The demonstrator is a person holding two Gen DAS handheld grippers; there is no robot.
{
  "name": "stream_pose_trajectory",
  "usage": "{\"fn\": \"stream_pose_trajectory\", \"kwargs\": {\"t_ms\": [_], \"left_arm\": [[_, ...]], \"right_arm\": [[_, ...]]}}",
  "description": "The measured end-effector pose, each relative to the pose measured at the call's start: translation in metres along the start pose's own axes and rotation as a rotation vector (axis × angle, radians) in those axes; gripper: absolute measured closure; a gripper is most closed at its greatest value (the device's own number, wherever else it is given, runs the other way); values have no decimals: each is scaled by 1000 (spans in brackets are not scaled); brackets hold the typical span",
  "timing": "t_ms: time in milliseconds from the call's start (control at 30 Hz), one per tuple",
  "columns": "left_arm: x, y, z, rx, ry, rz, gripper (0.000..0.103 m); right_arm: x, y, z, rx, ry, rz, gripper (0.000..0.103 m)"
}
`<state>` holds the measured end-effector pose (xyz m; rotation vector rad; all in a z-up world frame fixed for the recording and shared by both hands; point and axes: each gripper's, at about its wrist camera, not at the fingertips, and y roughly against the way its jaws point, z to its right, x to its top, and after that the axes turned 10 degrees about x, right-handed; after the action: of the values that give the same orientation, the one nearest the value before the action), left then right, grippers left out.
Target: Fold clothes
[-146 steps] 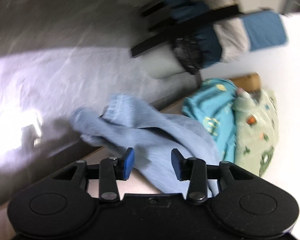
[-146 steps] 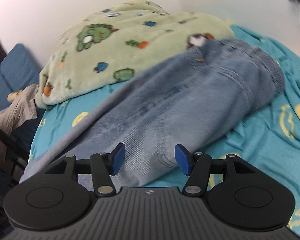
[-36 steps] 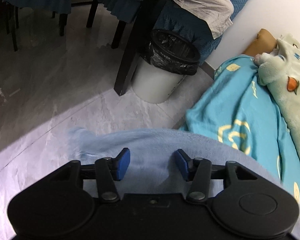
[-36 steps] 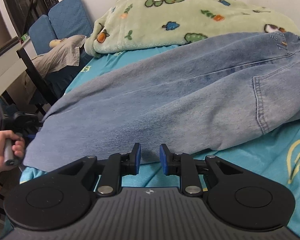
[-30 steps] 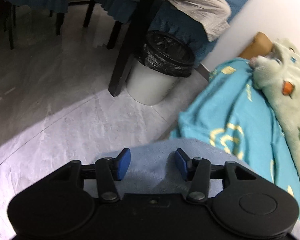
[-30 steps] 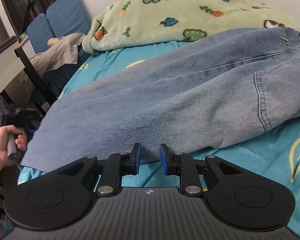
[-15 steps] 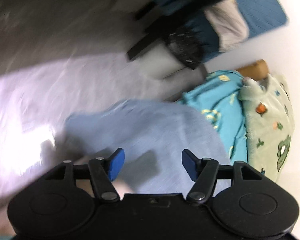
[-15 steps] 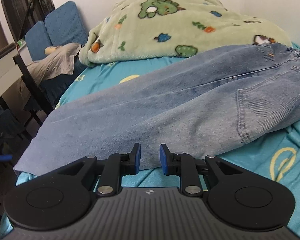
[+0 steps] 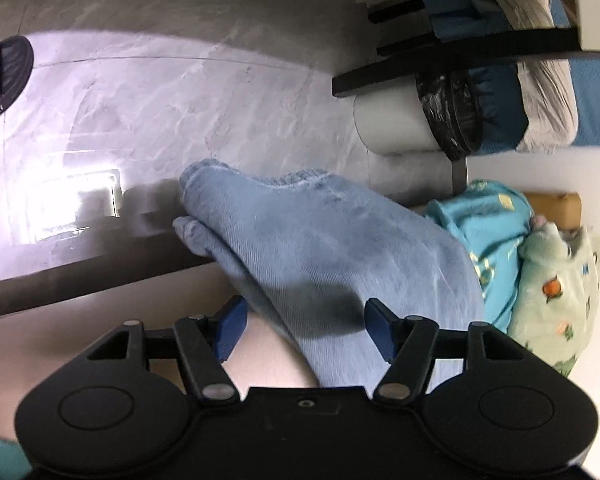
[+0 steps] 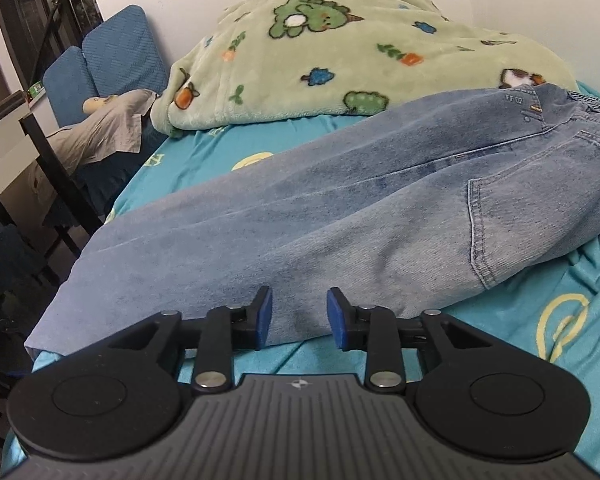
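Light blue jeans (image 10: 340, 208) lie flat across the turquoise bed sheet (image 10: 540, 312), waistband at the right, legs running left to the bed's edge. In the left wrist view the leg ends (image 9: 320, 248) hang over the bed's side above the floor. My left gripper (image 9: 306, 330) is open, its blue pads on either side of the denim without pinching it. My right gripper (image 10: 299, 316) is open just above the near edge of the jeans' leg, holding nothing.
A green cartoon blanket (image 10: 340, 52) is heaped at the back of the bed. Blue cushions (image 10: 108, 52) and a grey garment (image 10: 108, 128) lie at the left by a black table leg (image 10: 56, 168). A lined bin (image 9: 420, 120) stands on the marble floor (image 9: 180, 100).
My right gripper has opened, letting go of the jeans' edge. My left gripper has opened wide and swung, and the leg ends now hang loose over the bed's side.
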<state>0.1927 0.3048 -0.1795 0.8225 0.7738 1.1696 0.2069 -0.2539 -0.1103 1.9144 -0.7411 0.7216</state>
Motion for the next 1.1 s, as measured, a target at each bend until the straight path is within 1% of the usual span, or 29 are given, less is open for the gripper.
{"fn": "stream_pose_trajectory", "kwargs": {"t_ms": [167,300,367,400,433,467,500,533,567,600,633,700,733,933,1100], "left_arm": [[12,-26,1,-17,53,4,40],[19,-45,-1,-37,105,12,40],[20,-51,1,-44,90,25,43],[22,-53,5,-47,65,31,45],[24,-54,9,-40,32,39,46],[25,-54,14,-33,-1,47,49],[25,-53,17,-27,-28,68,56],[25,-50,20,-19,-43,93,60],[24,-47,22,-12,-58,118,67],[23,-41,27,-4,-88,148,79],[22,-35,32,4,-118,179,86],[16,-21,42,15,-189,256,92],[11,-12,48,18,-230,301,93],[-33,48,84,-9,-380,539,95],[-76,80,122,-33,-504,667,96]], "right_arm": [[1,-4,2,-3,-17,2,63],[1,-10,1,-9,-14,-8,63],[1,-12,1,-17,-10,-7,63],[2,-13,1,-21,-10,-4,63],[3,-13,1,-26,-6,-1,62],[3,-14,1,-33,0,2,62],[4,-13,0,-38,6,6,62],[4,-13,0,-43,12,10,62],[5,-11,0,-46,16,16,62],[6,-10,0,-46,18,23,62],[8,-8,1,-46,21,31,62],[10,-3,2,-47,24,52,62],[11,0,3,-46,22,61,62],[20,19,11,-23,-28,116,62],[28,38,18,0,-75,160,62]]}}
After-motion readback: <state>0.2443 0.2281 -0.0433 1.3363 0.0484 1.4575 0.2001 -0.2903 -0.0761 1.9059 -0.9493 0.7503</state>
